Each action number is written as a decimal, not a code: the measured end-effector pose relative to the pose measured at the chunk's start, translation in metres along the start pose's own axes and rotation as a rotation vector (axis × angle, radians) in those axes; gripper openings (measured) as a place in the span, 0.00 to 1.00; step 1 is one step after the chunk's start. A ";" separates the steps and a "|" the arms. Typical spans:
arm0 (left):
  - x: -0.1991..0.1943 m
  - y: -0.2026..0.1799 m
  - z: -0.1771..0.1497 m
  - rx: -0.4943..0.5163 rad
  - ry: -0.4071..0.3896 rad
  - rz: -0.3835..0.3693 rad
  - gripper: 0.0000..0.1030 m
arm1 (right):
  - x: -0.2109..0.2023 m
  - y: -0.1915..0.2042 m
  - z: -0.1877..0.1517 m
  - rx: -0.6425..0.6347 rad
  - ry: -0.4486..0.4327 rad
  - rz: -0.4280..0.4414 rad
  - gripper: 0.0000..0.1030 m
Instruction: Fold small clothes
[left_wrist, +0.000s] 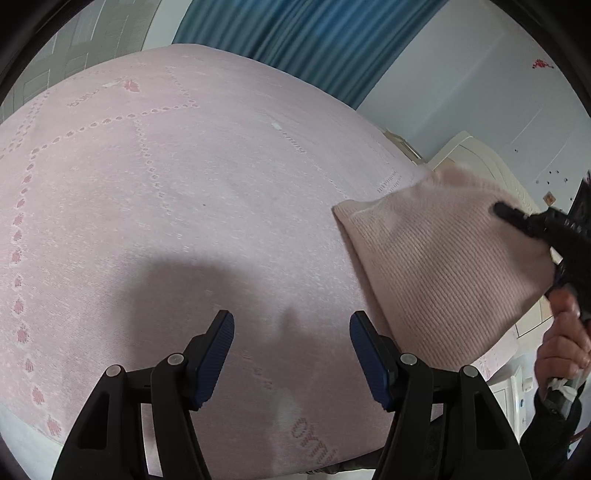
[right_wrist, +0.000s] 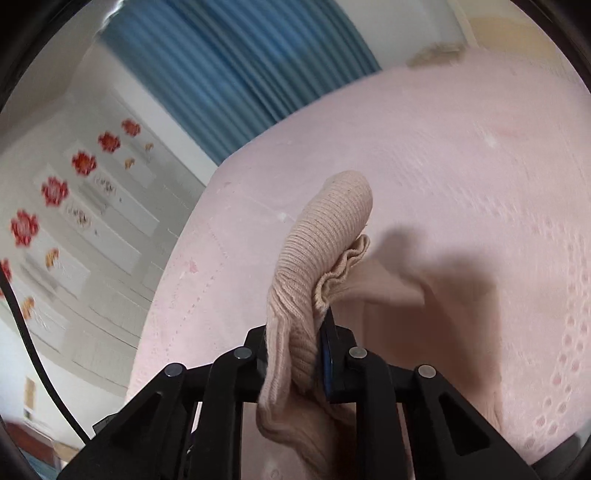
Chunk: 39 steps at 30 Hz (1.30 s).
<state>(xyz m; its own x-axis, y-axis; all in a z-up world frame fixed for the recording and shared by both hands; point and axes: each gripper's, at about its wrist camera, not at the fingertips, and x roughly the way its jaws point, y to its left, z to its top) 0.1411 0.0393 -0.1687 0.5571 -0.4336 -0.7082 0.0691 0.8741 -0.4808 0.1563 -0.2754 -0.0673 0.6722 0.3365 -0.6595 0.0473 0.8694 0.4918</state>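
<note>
- The right gripper (right_wrist: 295, 354) pinches a ribbed pink knit garment (right_wrist: 321, 251), held up off the pink bed cover (right_wrist: 461, 166); bunched fabric hides its fingertips.
- The left gripper (left_wrist: 291, 354) hovers over the bed cover with jaws spread, nothing between them.
- Beyond the bed cover hangs a blue curtain (right_wrist: 229, 62); a flower-stickered wall (right_wrist: 51, 192) stands beside it.

A: Left wrist view? 
B: Looks down along its fingers, close over the pale pink patterned bedspread (left_wrist: 184, 203), pleated blue curtain (left_wrist: 314, 44) beyond the fingertips.

A: Right wrist view? 
B: Same downward tilt; shares bedspread (right_wrist: 461, 166) and curtain (right_wrist: 240, 55).
</note>
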 end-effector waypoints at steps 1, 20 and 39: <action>0.001 0.002 0.001 -0.008 0.000 -0.007 0.61 | 0.001 0.004 0.001 -0.012 0.006 -0.011 0.18; 0.024 -0.018 -0.020 -0.001 0.041 -0.016 0.61 | 0.004 -0.192 -0.099 0.231 0.125 -0.066 0.25; 0.054 -0.079 -0.027 0.096 0.082 0.046 0.61 | 0.058 -0.199 -0.072 0.114 0.178 -0.018 0.59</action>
<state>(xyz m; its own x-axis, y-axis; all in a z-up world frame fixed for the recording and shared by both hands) 0.1429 -0.0595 -0.1829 0.4921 -0.4052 -0.7705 0.1261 0.9089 -0.3974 0.1322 -0.4027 -0.2444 0.5300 0.3885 -0.7537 0.1480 0.8328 0.5334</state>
